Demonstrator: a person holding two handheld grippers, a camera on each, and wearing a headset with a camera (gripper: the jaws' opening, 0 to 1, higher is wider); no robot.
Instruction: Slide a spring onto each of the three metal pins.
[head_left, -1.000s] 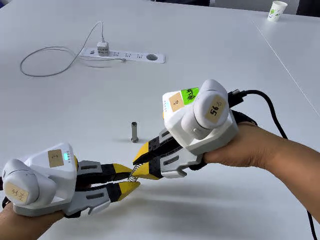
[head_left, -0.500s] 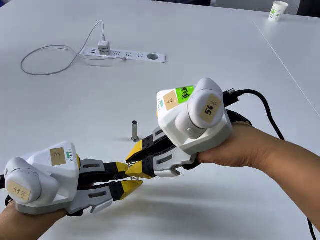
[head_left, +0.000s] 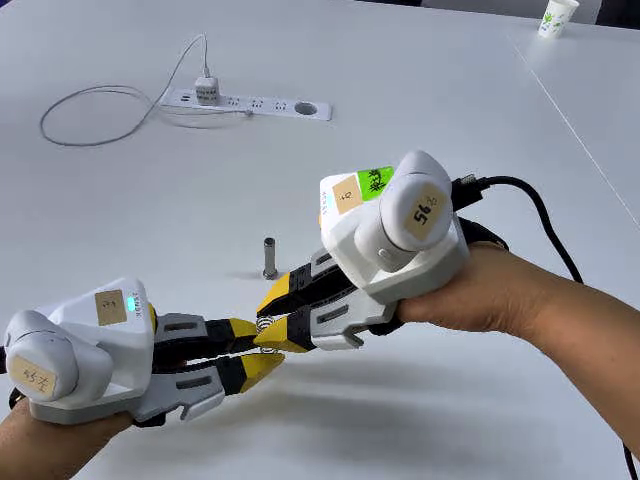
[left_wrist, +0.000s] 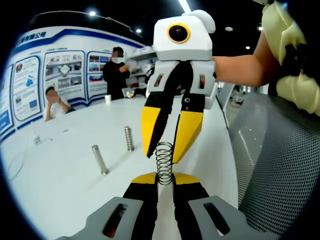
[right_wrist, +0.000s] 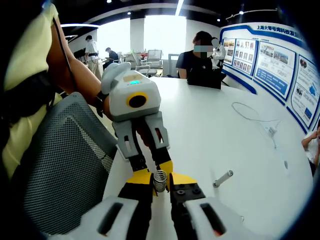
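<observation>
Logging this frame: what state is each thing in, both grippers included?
left gripper: shut on one end of the spring
spring: off the pins
right gripper: jaws flank the spring's other end, grip unclear
near pin: upright, bare
far pin: upright, looks sleeved by a spring
charger: plugged into the power strip

Silver spring (left_wrist: 164, 162), grey pin (head_left: 269, 258), white table (head_left: 400, 90), white power strip (head_left: 250, 105)
</observation>
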